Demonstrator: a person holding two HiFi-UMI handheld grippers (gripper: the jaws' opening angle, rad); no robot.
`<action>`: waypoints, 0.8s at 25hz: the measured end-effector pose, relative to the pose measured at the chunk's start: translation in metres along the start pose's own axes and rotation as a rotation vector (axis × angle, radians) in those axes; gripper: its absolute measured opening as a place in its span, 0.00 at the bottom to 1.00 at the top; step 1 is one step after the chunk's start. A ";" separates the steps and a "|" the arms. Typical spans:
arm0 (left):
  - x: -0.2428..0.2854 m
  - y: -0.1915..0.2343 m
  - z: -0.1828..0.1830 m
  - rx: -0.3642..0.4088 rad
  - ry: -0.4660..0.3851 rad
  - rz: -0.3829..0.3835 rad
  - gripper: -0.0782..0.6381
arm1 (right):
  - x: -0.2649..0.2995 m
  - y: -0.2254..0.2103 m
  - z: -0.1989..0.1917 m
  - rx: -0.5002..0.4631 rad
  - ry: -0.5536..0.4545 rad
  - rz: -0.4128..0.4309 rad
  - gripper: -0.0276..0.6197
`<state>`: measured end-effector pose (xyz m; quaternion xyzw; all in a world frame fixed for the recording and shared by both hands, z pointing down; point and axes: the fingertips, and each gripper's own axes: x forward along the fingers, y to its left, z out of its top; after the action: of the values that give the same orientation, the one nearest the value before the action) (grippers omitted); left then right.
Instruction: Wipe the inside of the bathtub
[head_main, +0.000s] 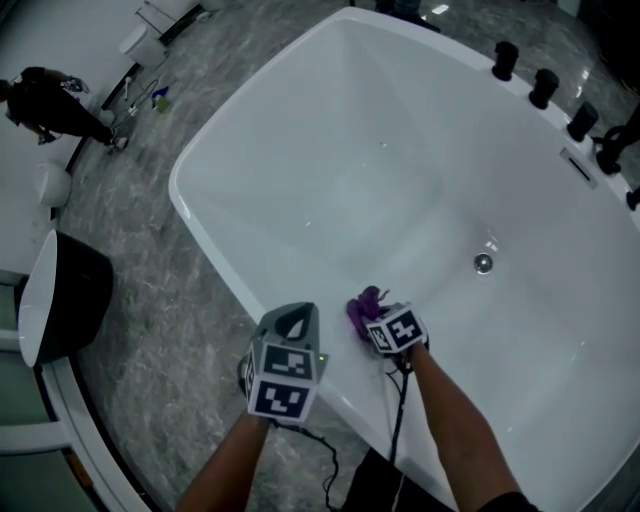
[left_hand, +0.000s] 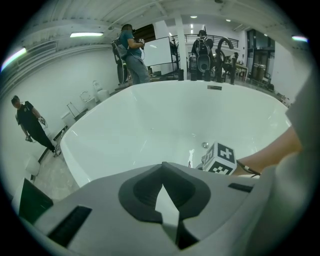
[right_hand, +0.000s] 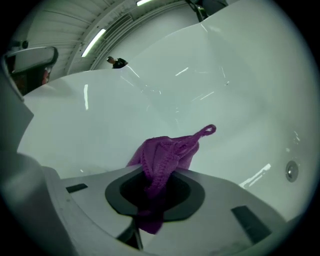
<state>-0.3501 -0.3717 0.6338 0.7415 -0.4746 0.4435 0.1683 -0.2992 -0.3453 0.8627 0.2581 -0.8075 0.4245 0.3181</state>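
The white bathtub (head_main: 330, 180) fills the centre and right of the head view. A purple cloth (right_hand: 165, 155) sits at its near inner wall, lower centre, clamped in the right gripper (right_hand: 157, 182). The left gripper (left_hand: 162, 172) hangs over the near rim, jaws together and empty. The drain (head_main: 483, 263) lies right of the cloth. Black taps (head_main: 543, 88) line the far rim, upper right. Grey marbled floor (head_main: 160, 290) surrounds the bathtub. A person (head_main: 50, 100) stands upper left.
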 end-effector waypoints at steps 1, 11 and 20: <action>0.000 0.000 0.001 0.004 -0.003 -0.001 0.12 | -0.007 0.008 0.002 -0.028 -0.005 0.016 0.14; 0.004 -0.005 0.007 0.011 0.012 -0.025 0.12 | -0.103 0.102 0.022 -0.262 -0.135 0.184 0.14; 0.009 -0.005 0.002 0.004 0.062 -0.018 0.12 | -0.063 0.061 0.006 -0.185 -0.063 0.138 0.14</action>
<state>-0.3436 -0.3759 0.6409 0.7318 -0.4616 0.4659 0.1854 -0.3012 -0.3100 0.7826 0.1849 -0.8686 0.3606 0.2850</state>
